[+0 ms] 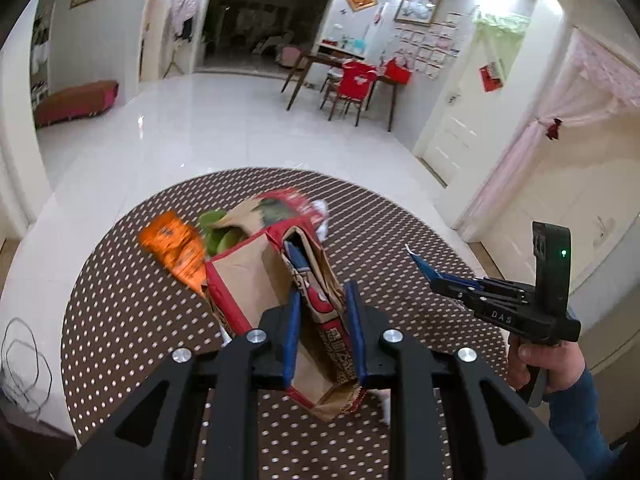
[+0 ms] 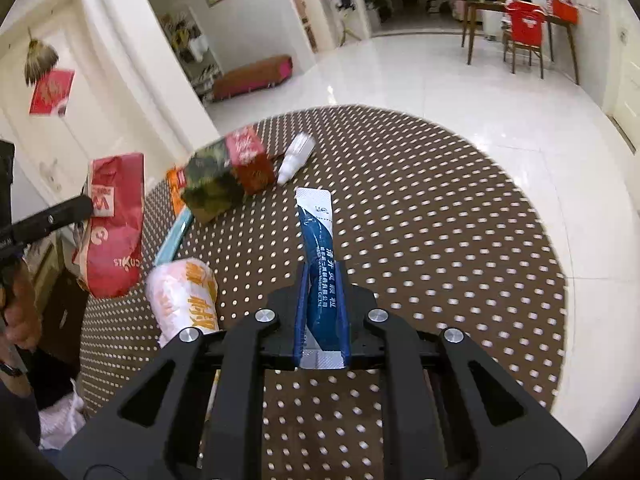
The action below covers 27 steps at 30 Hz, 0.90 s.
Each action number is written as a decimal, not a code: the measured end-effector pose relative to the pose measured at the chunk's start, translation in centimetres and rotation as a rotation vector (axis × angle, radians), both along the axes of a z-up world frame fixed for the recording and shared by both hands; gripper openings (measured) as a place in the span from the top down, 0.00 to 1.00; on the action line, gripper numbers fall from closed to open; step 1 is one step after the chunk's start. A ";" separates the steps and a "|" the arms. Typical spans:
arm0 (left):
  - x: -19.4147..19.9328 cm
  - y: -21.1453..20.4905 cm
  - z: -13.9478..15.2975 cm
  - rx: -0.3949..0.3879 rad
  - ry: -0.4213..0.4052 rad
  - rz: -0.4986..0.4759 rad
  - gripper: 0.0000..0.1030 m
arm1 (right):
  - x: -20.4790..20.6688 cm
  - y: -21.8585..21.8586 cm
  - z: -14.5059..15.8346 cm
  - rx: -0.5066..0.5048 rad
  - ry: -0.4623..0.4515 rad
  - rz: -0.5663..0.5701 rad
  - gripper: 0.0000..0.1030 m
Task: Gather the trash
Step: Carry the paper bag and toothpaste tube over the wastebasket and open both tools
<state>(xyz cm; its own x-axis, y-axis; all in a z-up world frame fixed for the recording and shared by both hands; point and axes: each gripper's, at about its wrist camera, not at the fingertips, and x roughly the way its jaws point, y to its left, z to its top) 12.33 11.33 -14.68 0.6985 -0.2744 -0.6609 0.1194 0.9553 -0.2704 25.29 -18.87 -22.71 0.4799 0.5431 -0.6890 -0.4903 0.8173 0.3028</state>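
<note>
Mid-collection: left hand-held gripper [image 1: 323, 334] clamped on red paper bag [image 1: 256, 280] held open above dotted table [image 1: 120, 320]; right hand-held gripper [image 2: 323, 300] gripping blue sachet [image 2: 320, 248], apparently next for dropping into bag mouth.

Our left hand-held gripper [image 1: 323, 322] points forward and slightly down, its blue pads [image 1: 293, 336] pressed against both sides of what it holds. Off to its right, our right hand [image 1: 538, 364] wraps the handle of the right hand-held gripper [image 2: 322, 312], whose fingers [image 2: 302, 320] clamp tight too, aimed toward the left one.
</note>
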 end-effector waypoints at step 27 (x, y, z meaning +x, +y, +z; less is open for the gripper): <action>6.0 -27.5 -0.9 0.000 0.061 -0.565 0.80 | -4.2 -27.3 -0.9 0.121 0.034 -0.545 0.87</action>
